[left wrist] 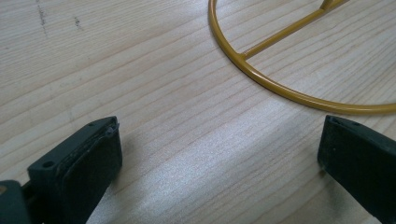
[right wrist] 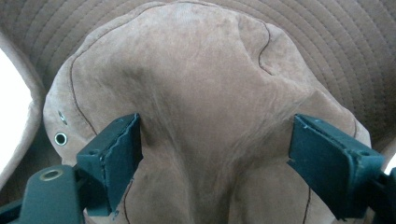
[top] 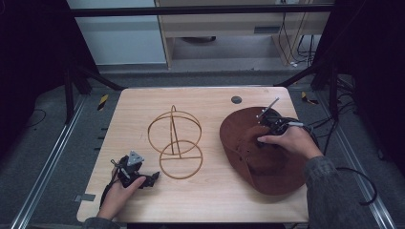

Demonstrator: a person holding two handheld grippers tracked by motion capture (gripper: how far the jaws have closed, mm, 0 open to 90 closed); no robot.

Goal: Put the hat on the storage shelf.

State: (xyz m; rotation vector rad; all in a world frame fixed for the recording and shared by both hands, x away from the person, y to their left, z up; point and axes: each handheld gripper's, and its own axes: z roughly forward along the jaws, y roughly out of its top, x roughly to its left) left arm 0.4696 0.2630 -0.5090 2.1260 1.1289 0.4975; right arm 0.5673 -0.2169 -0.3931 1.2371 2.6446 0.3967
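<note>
The left gripper (top: 154, 177) rests on the bench (top: 215, 191) at its near left corner, jaws spread wide with nothing but bare wood between them. Just ahead of those jaws lies the yellow wire stand (left wrist: 299, 95), its round base ring flat on the bench and its upright hoops rising beyond. Farther right, well apart from the left gripper, the right gripper (right wrist: 215, 154) sits on the brown suede hat (right wrist: 196, 84). Its jaws stand wide open astride the hat's soft crown, which bulges up between the pads; the stitched brim spreads beyond the crown.
</note>
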